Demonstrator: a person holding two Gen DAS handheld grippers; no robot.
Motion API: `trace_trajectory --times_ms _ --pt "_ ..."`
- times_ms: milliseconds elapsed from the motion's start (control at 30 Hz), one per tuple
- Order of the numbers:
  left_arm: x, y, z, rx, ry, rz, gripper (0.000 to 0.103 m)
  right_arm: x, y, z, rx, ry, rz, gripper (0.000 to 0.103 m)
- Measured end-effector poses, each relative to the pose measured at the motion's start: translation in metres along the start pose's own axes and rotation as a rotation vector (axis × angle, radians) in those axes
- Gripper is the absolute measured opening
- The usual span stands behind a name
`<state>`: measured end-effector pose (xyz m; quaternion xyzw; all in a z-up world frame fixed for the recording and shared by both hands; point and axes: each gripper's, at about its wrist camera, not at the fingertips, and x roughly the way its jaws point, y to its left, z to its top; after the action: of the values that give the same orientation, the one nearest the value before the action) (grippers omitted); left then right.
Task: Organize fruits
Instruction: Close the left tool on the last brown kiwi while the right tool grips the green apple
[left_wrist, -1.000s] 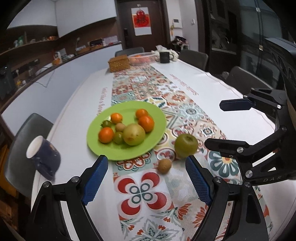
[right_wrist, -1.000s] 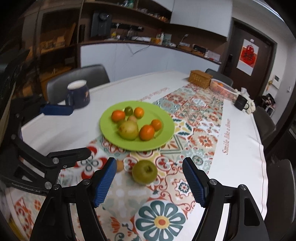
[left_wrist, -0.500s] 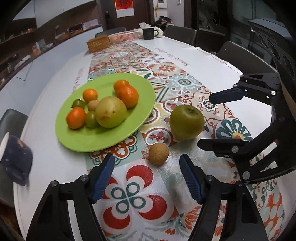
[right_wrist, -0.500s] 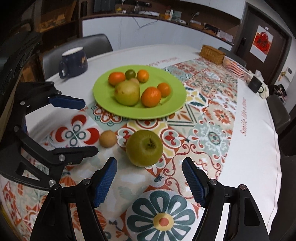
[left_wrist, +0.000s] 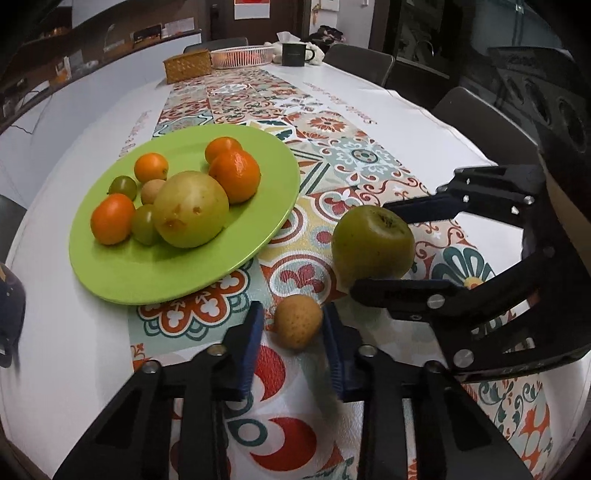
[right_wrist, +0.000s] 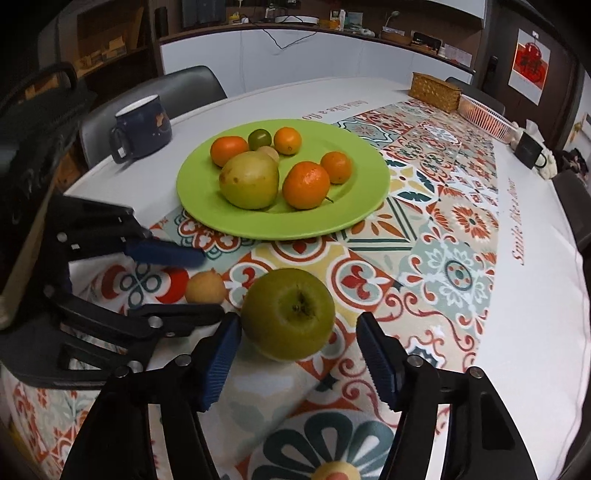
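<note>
**Two fruits off the plate, seven on it**

The green plate (left_wrist: 122, 269) holds seven fruits: one large yellow-green pear-like fruit (left_wrist: 190, 214), four orange citrus, the biggest being the mandarin (left_wrist: 234, 175), one small tan fruit (left_wrist: 151, 190) and two small green ones; in the left wrist view the second green one (left_wrist: 144, 223) sits at the plate's near side against the pear-like fruit.

Two fruits lie off the plate on the patterned runner (right_wrist: 458, 273) of the counter (right_wrist: 535, 314). The green apple (right_wrist: 290, 314) rests just beside the plate's near rim, between the jaws of the right gripper (right_wrist: 299, 363), which stand apart on either side of it; whether they touch it cannot be told. The small brown fruit (left_wrist: 298, 321) lies near the plate, beside the apple, between the narrowed jaws of the left gripper (left_wrist: 293, 343), still slightly apart from its skin.

A dark blue mug (right_wrist: 142, 127) stands near the plate. Well beyond the plate are a wicker box (right_wrist: 437, 92), a white basket (right_wrist: 487, 118) and a black mug (right_wrist: 530, 149).
</note>
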<state>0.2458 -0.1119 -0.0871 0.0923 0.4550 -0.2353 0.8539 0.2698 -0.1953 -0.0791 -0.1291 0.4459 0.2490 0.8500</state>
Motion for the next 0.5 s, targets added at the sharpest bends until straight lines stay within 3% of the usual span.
trace_trajectory --times_ms 233,500 --pt "-0.004 0.003 -0.002 -0.054 -0.002 -0.01 0.026 0.006 -0.004 -0.001 0.058 0.001 0.043 0.05" --pt "-0.032 0.002 -0.005 -0.102 -0.056 0.022 0.026 -0.001 -0.002 -0.007 0.118 -0.024 0.018 0.05"
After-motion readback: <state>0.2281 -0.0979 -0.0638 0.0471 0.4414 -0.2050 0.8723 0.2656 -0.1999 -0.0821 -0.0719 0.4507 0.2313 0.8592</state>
